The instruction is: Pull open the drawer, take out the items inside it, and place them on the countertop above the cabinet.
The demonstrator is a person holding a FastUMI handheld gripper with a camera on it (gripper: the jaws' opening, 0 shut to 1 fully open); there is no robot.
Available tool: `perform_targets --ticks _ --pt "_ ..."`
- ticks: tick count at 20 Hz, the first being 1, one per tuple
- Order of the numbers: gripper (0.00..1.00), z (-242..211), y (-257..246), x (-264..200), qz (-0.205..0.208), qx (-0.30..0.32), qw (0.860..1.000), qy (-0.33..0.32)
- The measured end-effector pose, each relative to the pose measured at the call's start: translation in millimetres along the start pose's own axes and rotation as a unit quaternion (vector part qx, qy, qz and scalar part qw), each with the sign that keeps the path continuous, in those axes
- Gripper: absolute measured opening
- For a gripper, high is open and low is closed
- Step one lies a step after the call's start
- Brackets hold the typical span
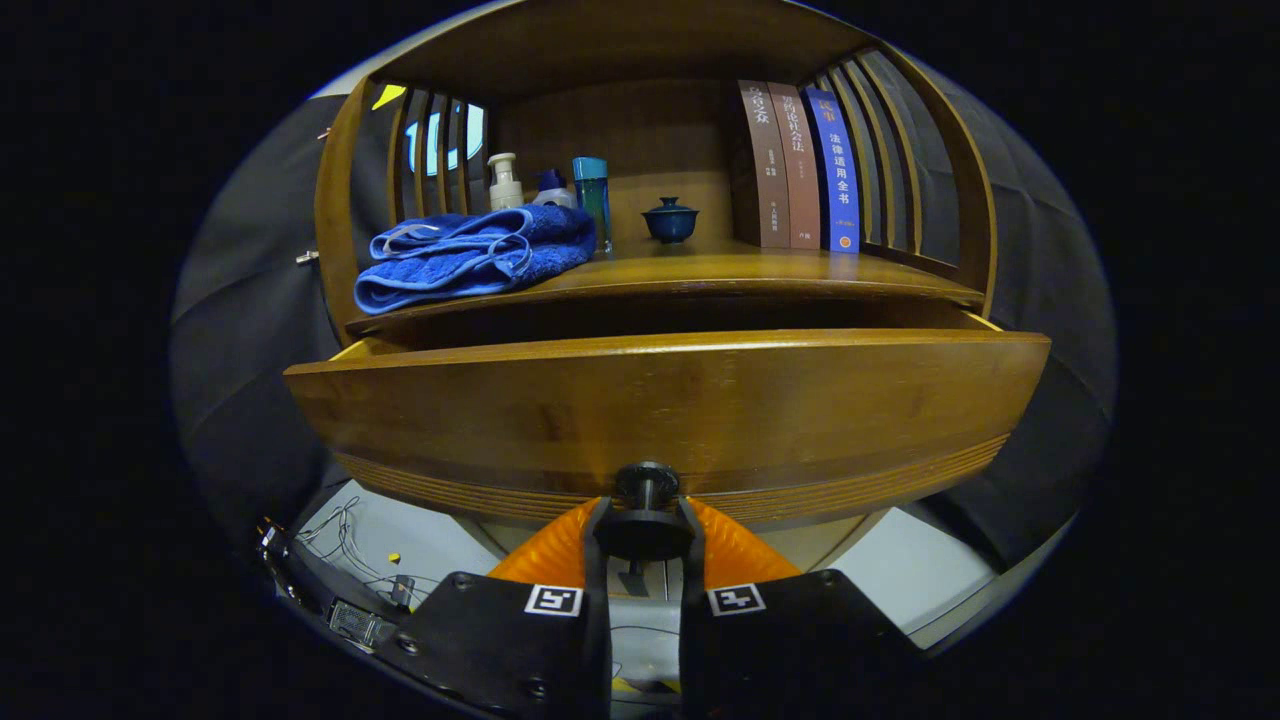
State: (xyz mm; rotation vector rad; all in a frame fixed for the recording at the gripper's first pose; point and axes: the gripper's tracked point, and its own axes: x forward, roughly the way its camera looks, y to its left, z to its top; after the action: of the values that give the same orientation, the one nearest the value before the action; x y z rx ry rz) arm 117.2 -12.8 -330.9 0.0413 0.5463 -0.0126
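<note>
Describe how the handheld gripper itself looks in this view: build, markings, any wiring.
The gripper has two fingers that widen into curved, wedge-shaped pads toward the tips. Behind them sit two flat, dark, angular plates with visible screw heads. Each plate carries a small square black-and-white fiducial marker near its inner front corner. A narrow gap runs between the plates. No cable on the gripper itself can be made out.

On the countertop (700, 268) above the pulled-out drawer (660, 400): towel (470, 255) at ten o'clock, bottles (550, 190) behind it, lidded cup (670, 220) at twelve, books (800, 165) at one.

Dim warm light, sharp focus, strong fisheye bowing at edges
</note>
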Motion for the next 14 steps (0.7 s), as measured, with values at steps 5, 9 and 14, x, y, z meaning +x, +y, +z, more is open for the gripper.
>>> perform_targets --ticks 5,9,14 --pt "0.31 -13 -1 -27 0.001 0.006 1.000 0.007" --pt "0.31 -24 0 -47 0.004 0.010 1.000 0.011" --pt "0.31 -42 0 -72 0.007 0.014 1.000 0.021"
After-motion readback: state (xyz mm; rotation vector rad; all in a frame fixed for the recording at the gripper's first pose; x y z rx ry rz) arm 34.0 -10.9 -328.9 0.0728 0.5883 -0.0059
